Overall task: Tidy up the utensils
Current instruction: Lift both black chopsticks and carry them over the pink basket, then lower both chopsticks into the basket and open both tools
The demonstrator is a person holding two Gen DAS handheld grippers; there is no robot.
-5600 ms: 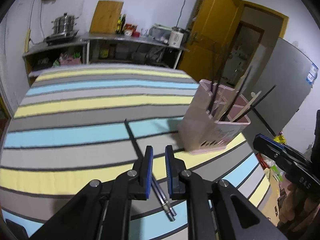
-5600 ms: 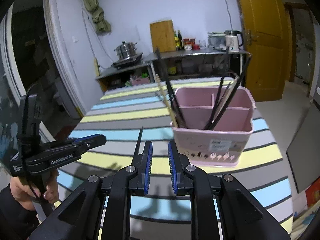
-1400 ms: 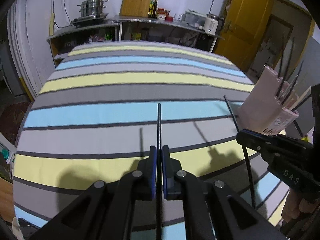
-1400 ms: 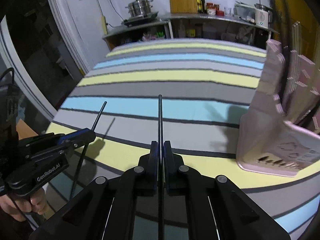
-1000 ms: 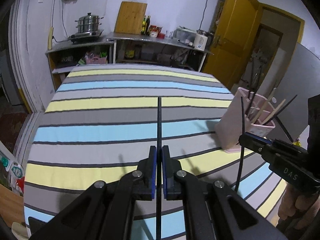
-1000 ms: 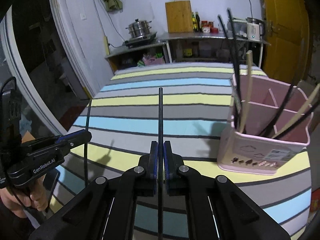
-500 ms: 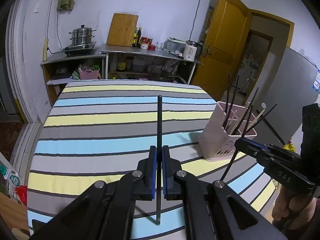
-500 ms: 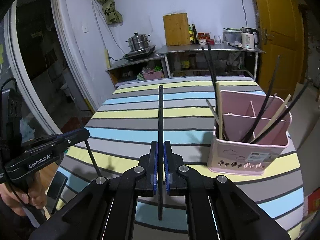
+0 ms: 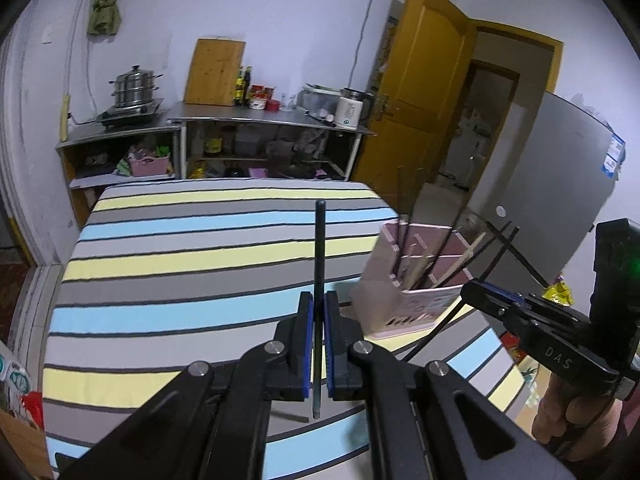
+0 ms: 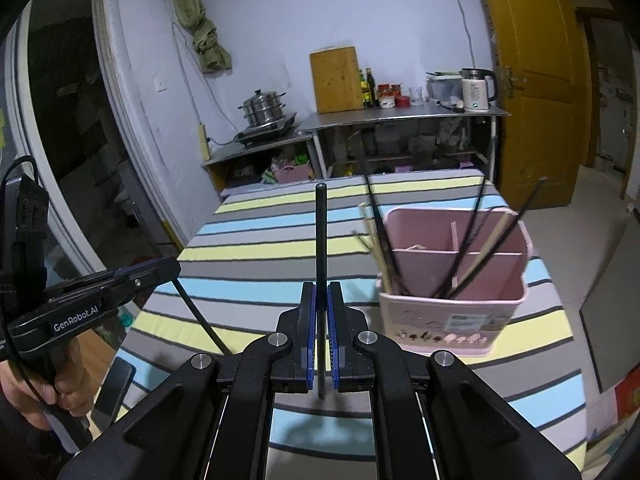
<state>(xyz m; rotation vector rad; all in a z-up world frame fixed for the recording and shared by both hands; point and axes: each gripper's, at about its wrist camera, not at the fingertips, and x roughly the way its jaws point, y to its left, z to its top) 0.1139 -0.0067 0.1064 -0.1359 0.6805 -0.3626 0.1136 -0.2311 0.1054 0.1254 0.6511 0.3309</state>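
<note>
Right wrist — holder [image 10: 452,316] compartments

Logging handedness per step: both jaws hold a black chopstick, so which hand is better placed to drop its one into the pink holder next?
Right, probably. The holder lies close ahead of the right gripper; it sits further right of the left gripper.

our right gripper [image 10: 321,308] clamped on thin black chopstick [image 10: 320,240], pink plastic divided utensil holder [image 10: 452,312] just right, striped tablecloth [image 10: 256,256] below
</note>
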